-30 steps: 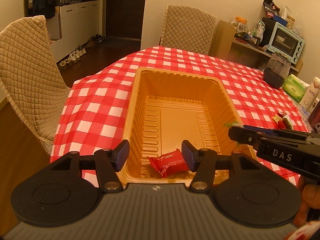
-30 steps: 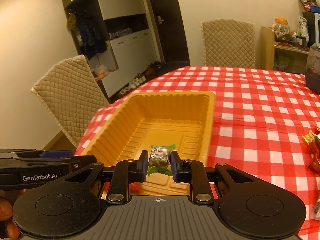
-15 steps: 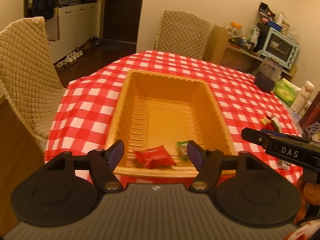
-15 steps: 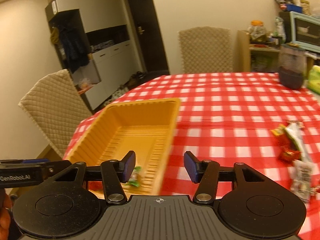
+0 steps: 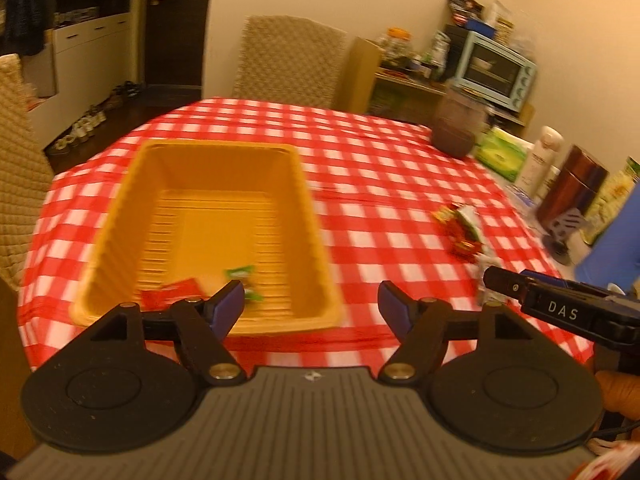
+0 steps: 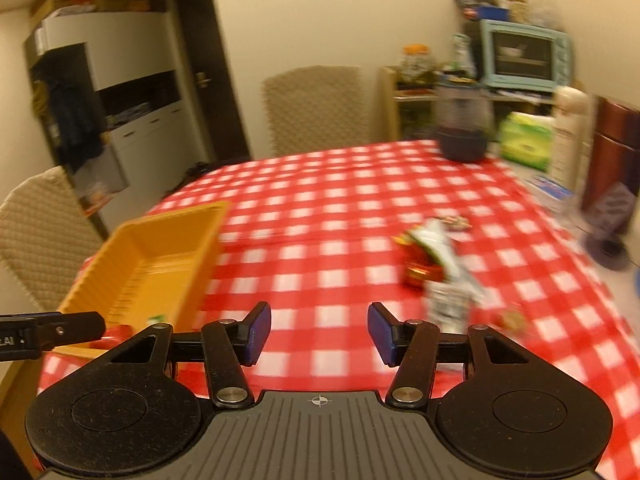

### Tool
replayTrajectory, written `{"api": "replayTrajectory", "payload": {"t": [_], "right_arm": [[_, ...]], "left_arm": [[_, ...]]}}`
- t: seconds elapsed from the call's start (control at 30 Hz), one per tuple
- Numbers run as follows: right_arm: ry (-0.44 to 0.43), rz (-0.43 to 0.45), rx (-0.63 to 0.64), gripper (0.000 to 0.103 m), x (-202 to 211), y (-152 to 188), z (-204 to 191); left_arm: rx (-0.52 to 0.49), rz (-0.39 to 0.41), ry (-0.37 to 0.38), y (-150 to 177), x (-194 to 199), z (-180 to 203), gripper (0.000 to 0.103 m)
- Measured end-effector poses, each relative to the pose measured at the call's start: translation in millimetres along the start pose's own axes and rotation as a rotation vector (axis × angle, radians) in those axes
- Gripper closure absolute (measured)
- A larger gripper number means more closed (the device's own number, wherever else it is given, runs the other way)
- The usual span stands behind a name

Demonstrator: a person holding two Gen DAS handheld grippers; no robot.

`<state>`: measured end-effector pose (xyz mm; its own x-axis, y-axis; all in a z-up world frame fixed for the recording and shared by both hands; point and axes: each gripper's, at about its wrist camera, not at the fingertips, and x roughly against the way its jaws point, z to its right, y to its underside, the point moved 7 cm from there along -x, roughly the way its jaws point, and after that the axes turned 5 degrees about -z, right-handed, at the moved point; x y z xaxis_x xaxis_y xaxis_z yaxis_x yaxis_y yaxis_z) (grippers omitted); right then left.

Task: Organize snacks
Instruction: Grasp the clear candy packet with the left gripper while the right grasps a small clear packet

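Snacks sit in two places on my red-and-white checked table (image 5: 360, 184). In the ribbed orange plastic tray (image 5: 208, 216), at its near end, I see a red foil packet (image 5: 172, 292) and a small green-and-white wrapped candy (image 5: 240, 274) lying side by side, both blurred. Well to the tray's right, loose on the cloth, is a small heap of wrappers (image 6: 430, 256): red and gold foil pieces against a long white-and-green packet, with one stray sweet (image 6: 510, 320) just nearer to me; the blur hides any print on them.

My left claw (image 5: 310, 306) hangs over the tray's near right corner, its blue-padded jaws opening with nothing between them. My right claw (image 6: 318, 332) stands apart and empty above bare checked cloth, between the tray and the heap, touching neither. From the left camera I see the right claw's black side, marked DAS, close to the heap.
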<state>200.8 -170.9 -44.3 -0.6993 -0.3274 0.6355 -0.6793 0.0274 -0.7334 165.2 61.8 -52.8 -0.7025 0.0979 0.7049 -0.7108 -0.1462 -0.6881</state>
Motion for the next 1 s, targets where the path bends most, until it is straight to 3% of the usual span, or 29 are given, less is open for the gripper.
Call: {"api": "replayTrajectory", "payload": {"t": [0.4, 0.83, 0.93, 1.0], "right_arm": [[0.146, -0.012, -0.125, 0.049, 26, 20, 87], [0.200, -0.036, -0.190, 0.049, 13, 15, 127], [0.208, -0.048, -0.213, 0.049, 9, 12, 136], [0.214, -0.057, -0.216, 0.049, 4, 12, 142]], "left_arm": [[-0.098, -0.035, 0.084, 5, -30, 74, 0.032], [-0.170, -0.071, 0.159, 4, -87, 138, 0.034], [-0.182, -0.085, 0.170, 3, -104, 152, 0.037], [-0.195, -0.096, 0.174, 4, -115, 161, 0.045]]}}
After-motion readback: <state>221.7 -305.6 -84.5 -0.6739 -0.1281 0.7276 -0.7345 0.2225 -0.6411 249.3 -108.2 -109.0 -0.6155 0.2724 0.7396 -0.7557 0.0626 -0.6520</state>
